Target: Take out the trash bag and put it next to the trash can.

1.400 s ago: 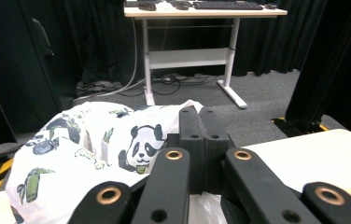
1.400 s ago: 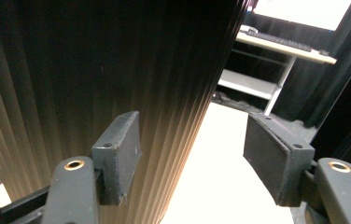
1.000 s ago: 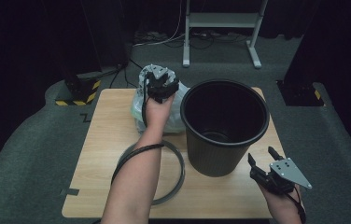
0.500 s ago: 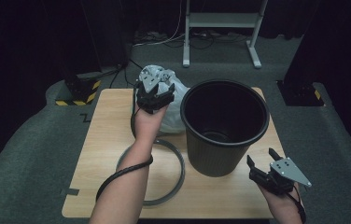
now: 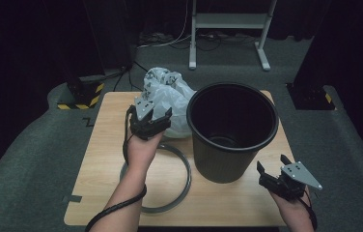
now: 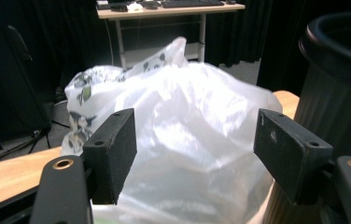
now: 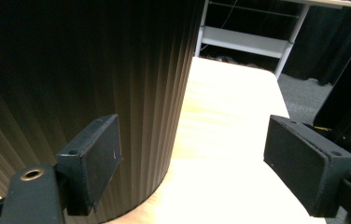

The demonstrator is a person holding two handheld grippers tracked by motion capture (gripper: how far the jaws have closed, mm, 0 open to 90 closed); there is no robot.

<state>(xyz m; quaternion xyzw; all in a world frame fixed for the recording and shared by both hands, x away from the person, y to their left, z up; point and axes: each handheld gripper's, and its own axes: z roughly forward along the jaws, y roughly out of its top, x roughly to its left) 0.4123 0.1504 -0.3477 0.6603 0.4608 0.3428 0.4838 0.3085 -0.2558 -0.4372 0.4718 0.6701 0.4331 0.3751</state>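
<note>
My left gripper (image 5: 151, 122), mid-frame in the high view, has just been opening; its pads flank the crumpled plastic bag (image 5: 167, 96) beside the black bin (image 5: 231, 130) without pressing it; my right gripper (image 5: 277, 176), lower right, has also been spreading, empty, ready to steady the bin.

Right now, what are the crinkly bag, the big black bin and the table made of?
The bag looks like thin, see-through plastic: it crumples and shines. The bin seems to be matt black plastic with fine ribs down its side. The table top looks like pale wood, or a wood-look board, with visible grain.
</note>
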